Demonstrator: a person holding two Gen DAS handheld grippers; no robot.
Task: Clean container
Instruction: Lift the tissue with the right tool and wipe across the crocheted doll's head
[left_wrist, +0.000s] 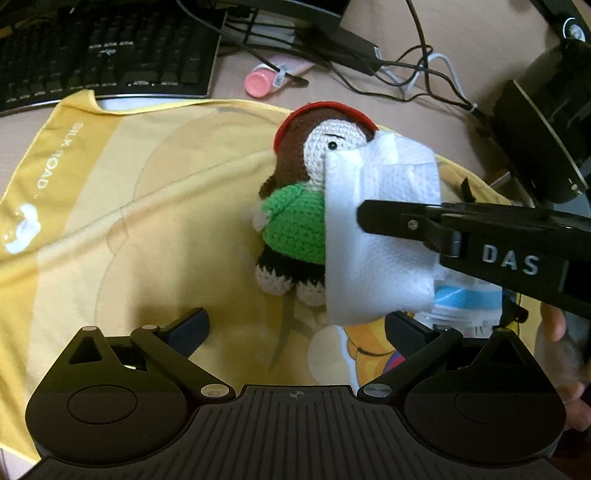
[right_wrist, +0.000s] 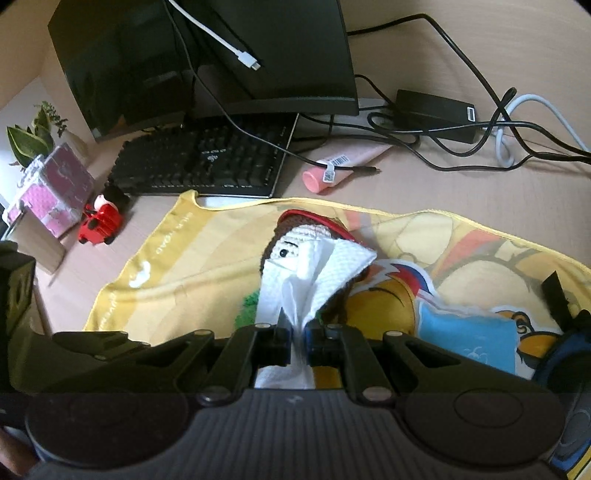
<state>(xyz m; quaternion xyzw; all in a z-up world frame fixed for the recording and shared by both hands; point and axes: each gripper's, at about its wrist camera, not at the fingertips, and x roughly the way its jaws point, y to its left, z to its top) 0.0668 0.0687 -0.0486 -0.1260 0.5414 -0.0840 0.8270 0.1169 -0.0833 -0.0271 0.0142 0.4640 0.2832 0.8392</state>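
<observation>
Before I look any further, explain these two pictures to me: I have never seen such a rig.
There is no robot here. A person holds a two-finger gripper in each hand, and each carries a fisheye camera looking forward along its fingers.

The left wrist view shows the left gripper open and empty, with the right gripper reaching in from the right side.

The right wrist view shows the right gripper shut on a white paper towel, which lies against a crocheted doll.

The doll lies on a yellow printed cloth spread over a desk. Behind it are a black keyboard, a pink tube and tangled cables.
</observation>
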